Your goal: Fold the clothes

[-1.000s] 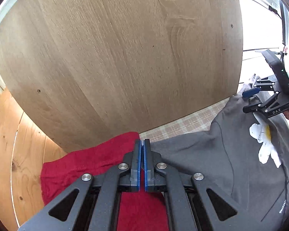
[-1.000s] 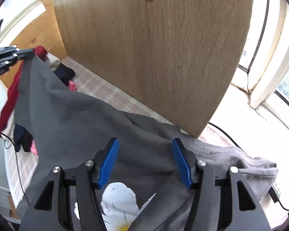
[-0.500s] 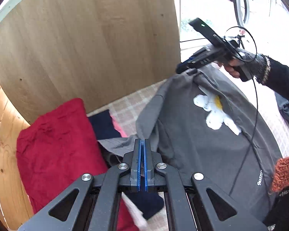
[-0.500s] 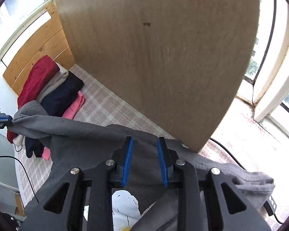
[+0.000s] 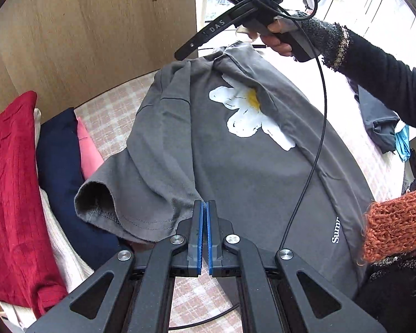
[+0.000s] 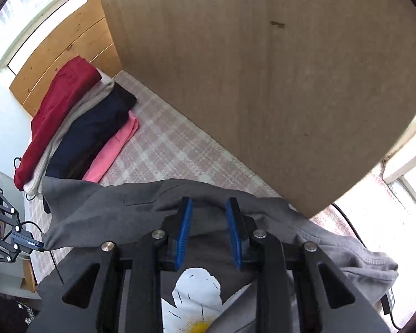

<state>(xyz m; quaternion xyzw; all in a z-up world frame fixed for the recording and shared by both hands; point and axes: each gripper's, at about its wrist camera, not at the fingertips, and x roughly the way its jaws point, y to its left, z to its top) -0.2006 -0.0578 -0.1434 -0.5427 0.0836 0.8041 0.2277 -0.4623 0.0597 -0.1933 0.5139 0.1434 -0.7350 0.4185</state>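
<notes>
A grey T-shirt (image 5: 249,172) with a white daisy print (image 5: 246,116) hangs stretched between my two grippers above the checked bed cover. My left gripper (image 5: 205,208) is shut, its blue pads together on the shirt's hem beside an open sleeve (image 5: 97,202). In the right wrist view the left gripper (image 6: 27,242) shows at the left edge, pinching a corner of the T-shirt (image 6: 111,211). My right gripper (image 6: 208,208) is shut on a thick bunch of the upper edge, which keeps its pads apart. In the left wrist view the right gripper (image 5: 183,54) holds that edge up.
A stack of folded clothes (image 6: 77,127), red, cream, navy and pink, lies on the checked cover (image 6: 166,152) at the left. A wooden panel (image 6: 263,83) stands close behind. More loose clothes (image 5: 382,130) lie at the right. A black cable (image 5: 319,111) crosses the shirt.
My right gripper went from wide open to closed on the shirt's upper edge and rose. The left gripper, shut throughout, pulled back from the wooden panel, and the shirt now hangs spread between both.
</notes>
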